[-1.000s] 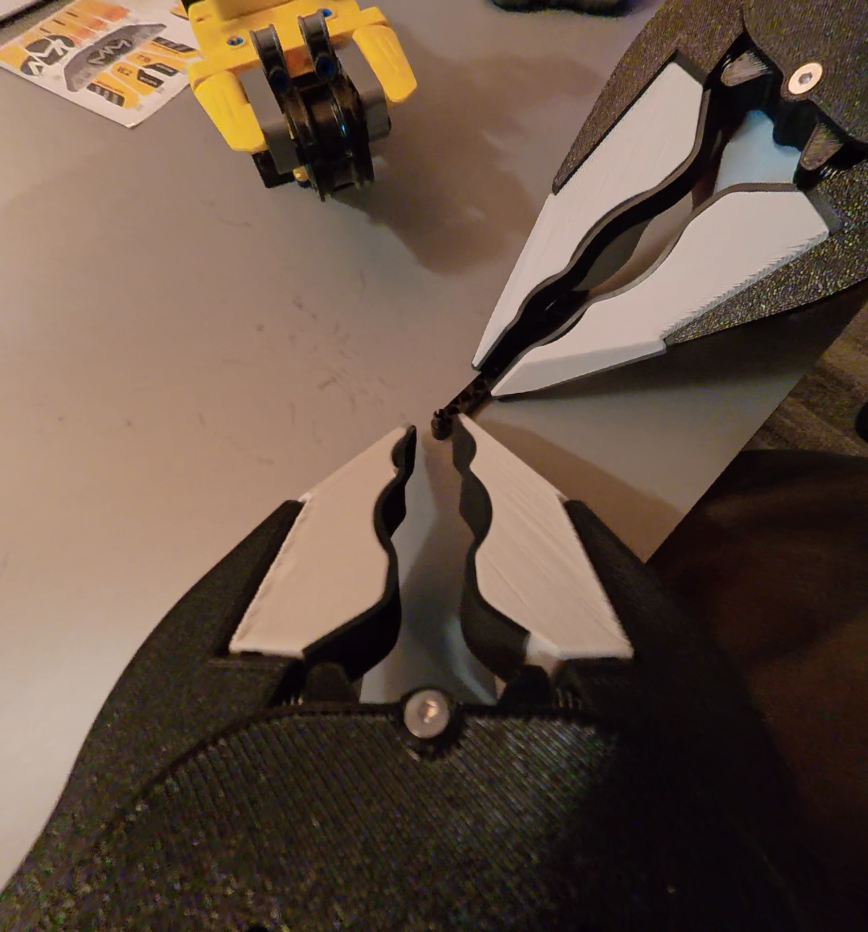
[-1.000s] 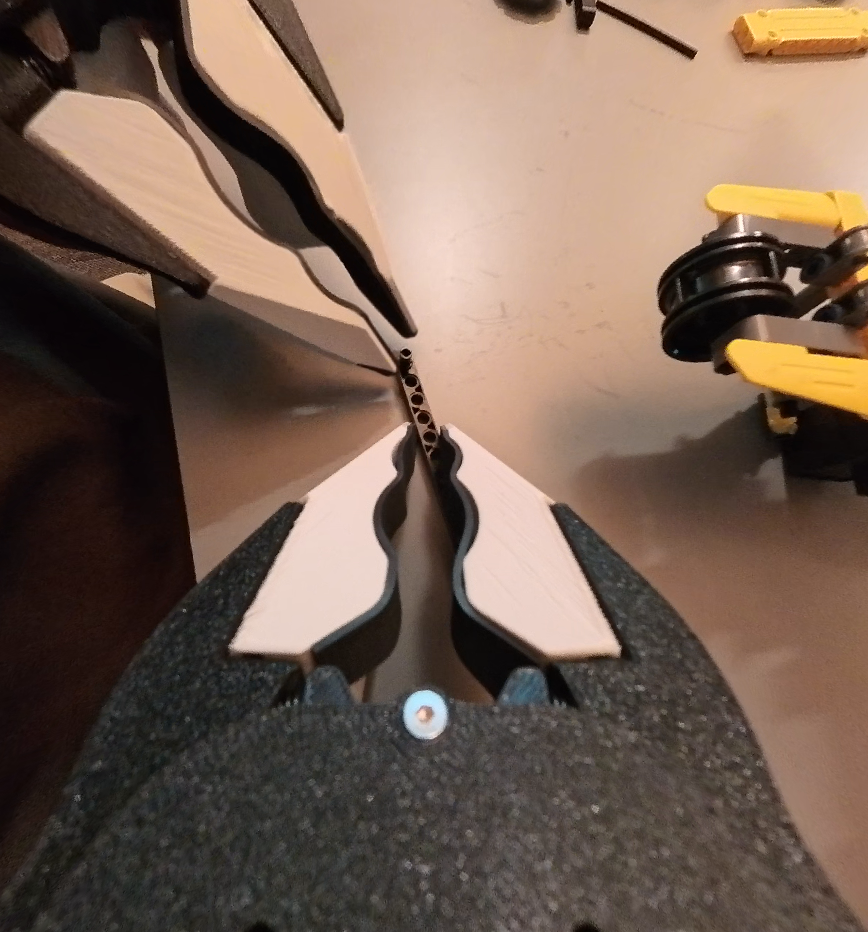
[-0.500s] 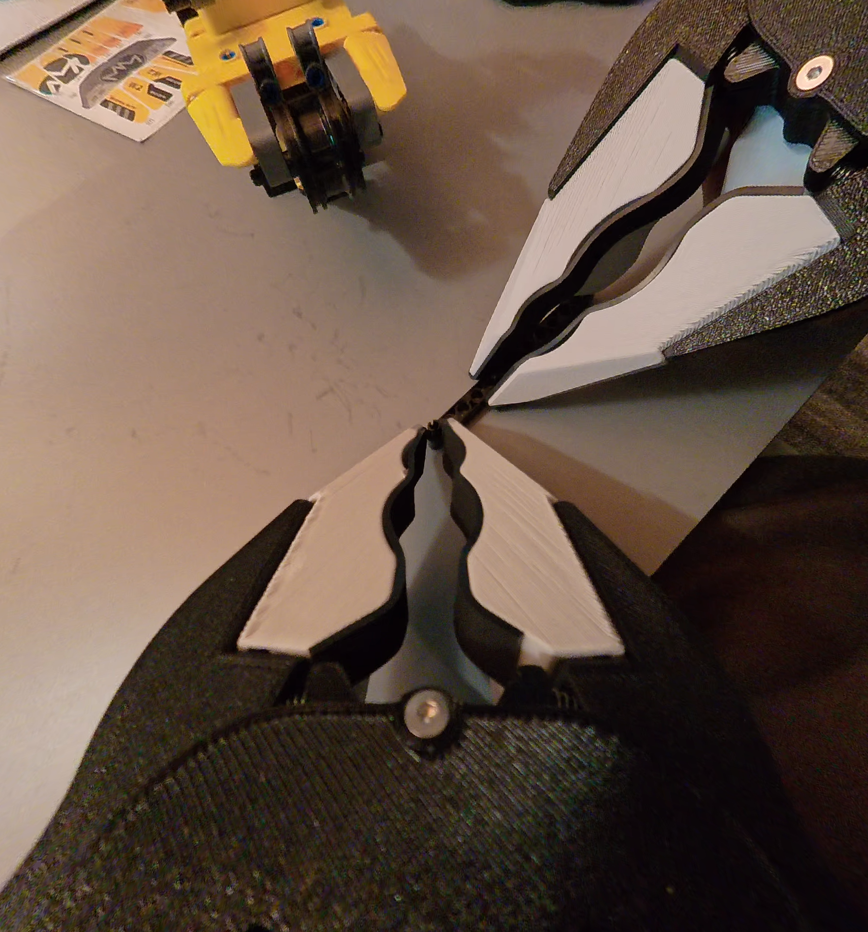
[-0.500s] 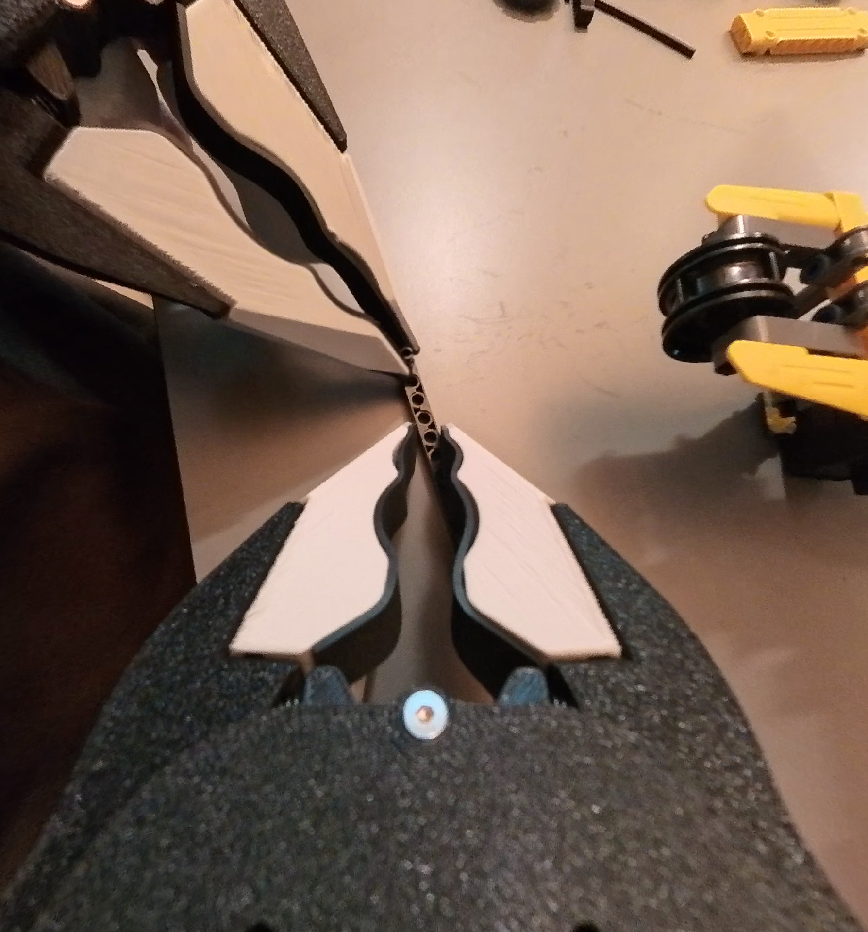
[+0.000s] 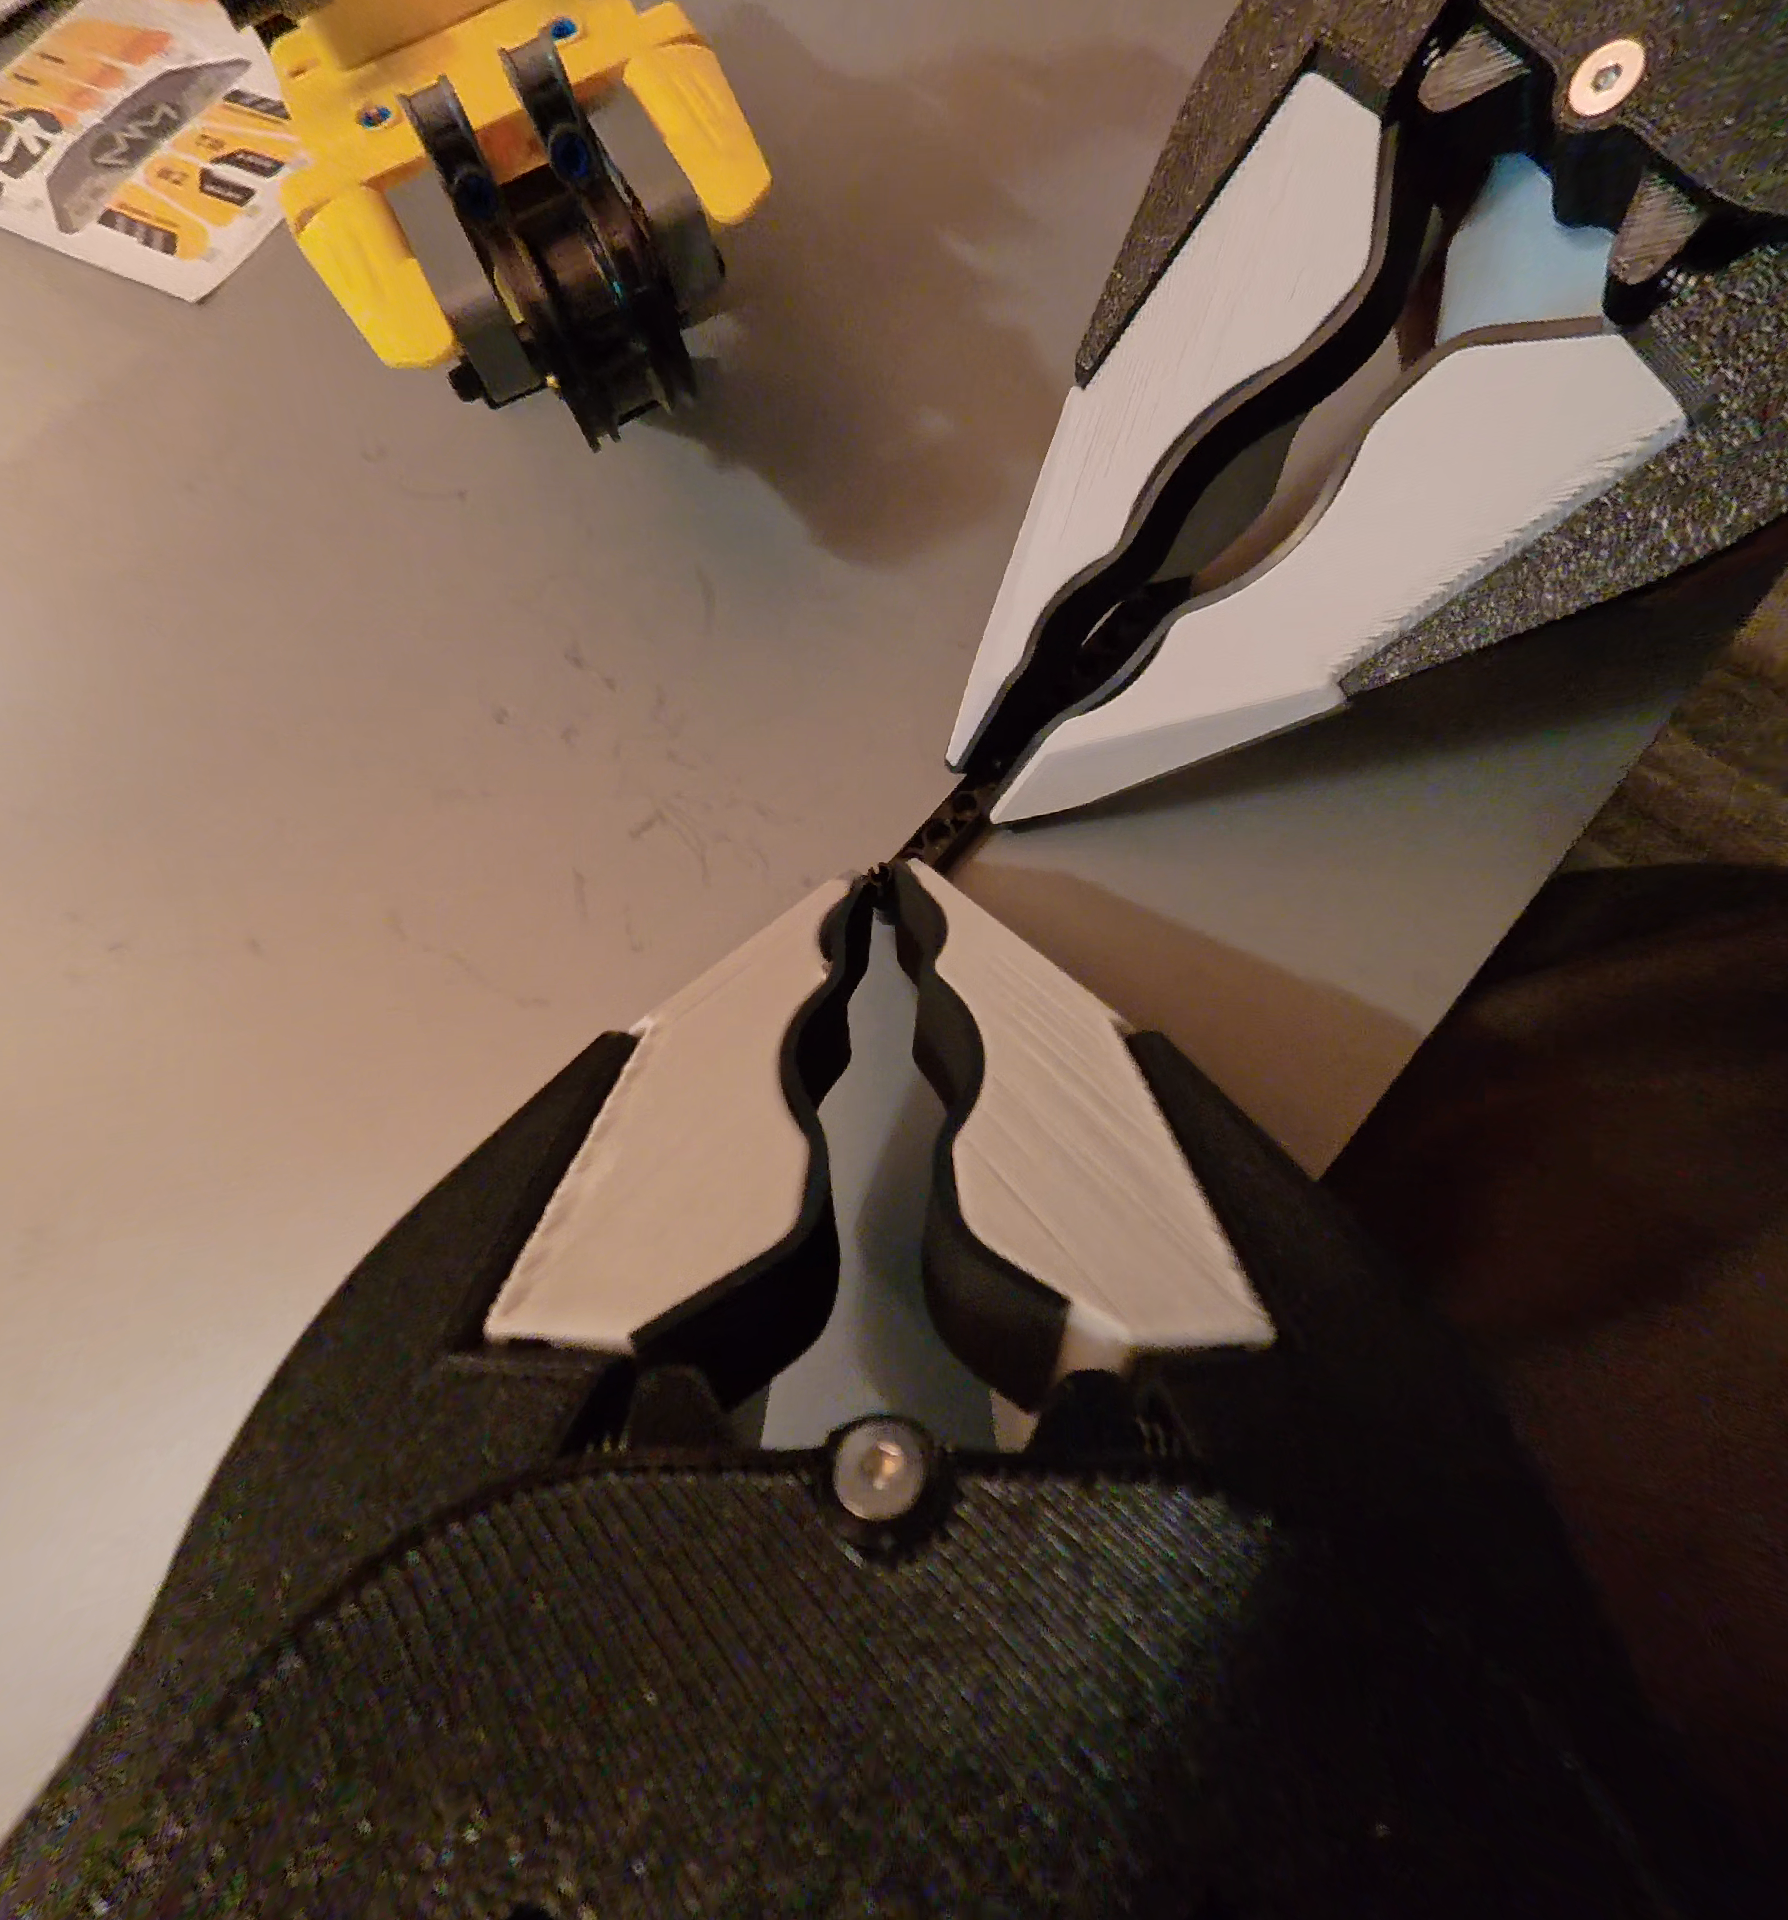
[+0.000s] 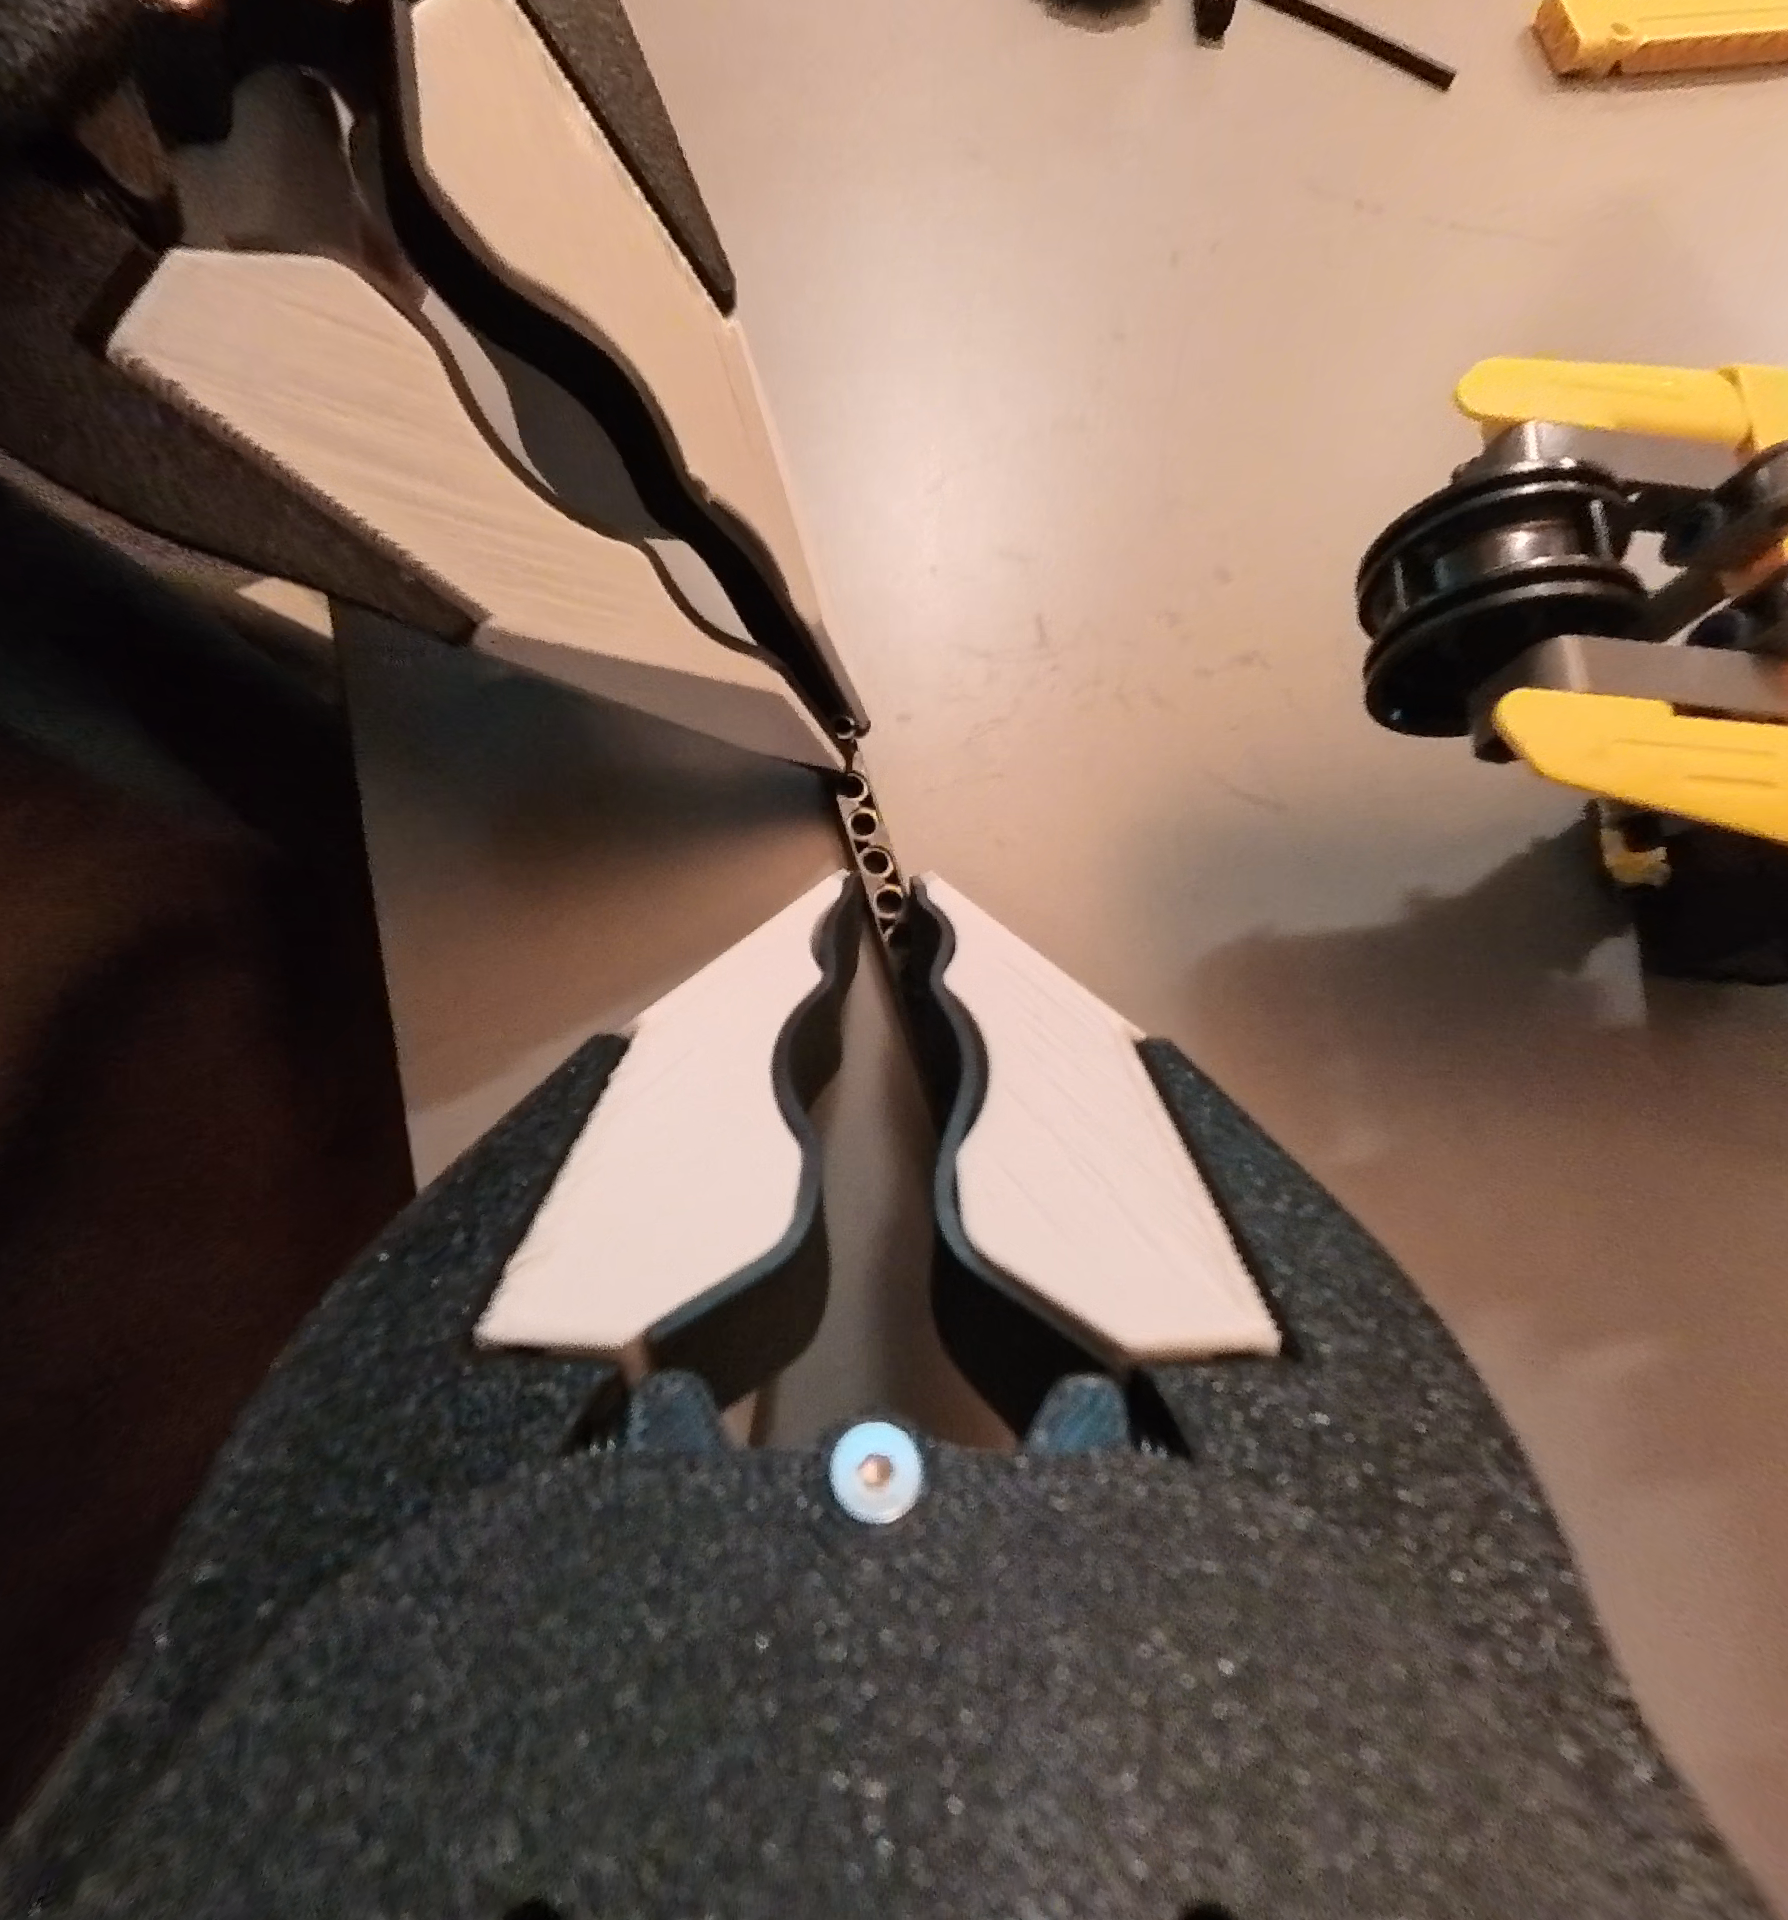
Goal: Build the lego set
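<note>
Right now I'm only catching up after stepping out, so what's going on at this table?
A person works two handheld grippers tip to tip above a grey table. The right gripper is shut on a thin black beam with holes. The left gripper has closed on the beam's other end, so both hold it. A yellow and black brick model and a sticker sheet lie farther off, untouched.

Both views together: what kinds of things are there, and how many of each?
Grippers: 2, left and right, both shut on the beam
Black holed beam: 1
Yellow model: 1
Sticker sheet: 1
Yellow brick: 1
Black rod: 1
Total: 7, leaving out the cropped dark scraps at the top edge.
</note>
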The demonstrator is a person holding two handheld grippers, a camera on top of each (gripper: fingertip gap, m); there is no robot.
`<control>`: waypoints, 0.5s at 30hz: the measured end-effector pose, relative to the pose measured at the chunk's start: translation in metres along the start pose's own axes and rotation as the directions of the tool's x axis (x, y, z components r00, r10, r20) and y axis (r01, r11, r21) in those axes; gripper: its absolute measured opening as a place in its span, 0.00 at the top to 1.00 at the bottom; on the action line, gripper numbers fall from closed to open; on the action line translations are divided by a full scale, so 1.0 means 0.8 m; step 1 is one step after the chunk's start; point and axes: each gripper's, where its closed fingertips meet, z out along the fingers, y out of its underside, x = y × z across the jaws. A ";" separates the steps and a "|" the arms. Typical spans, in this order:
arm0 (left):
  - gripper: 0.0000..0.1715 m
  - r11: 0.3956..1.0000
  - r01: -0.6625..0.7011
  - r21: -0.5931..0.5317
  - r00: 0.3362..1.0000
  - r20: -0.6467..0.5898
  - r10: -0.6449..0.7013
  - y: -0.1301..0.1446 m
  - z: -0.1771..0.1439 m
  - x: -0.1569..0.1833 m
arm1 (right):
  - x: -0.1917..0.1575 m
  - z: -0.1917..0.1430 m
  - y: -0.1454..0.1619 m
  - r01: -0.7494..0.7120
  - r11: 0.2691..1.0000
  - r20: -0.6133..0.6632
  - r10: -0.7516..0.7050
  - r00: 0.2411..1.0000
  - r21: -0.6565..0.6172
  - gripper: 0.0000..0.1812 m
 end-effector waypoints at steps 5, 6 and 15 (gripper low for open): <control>1.00 0.988 -0.157 0.001 0.988 -0.010 0.157 0.003 -0.002 0.003 | -0.002 0.000 0.001 0.015 1.000 0.029 -0.015 0.999 0.001 0.96; 1.00 0.985 -0.174 0.005 0.984 -0.023 0.174 0.003 -0.002 0.003 | -0.002 0.000 0.001 0.021 1.000 0.034 -0.021 0.999 0.001 0.96; 1.00 0.944 -0.328 0.045 0.927 -0.175 0.330 0.004 -0.003 0.006 | -0.003 -0.002 0.002 0.027 1.000 0.123 -0.027 0.992 0.004 0.96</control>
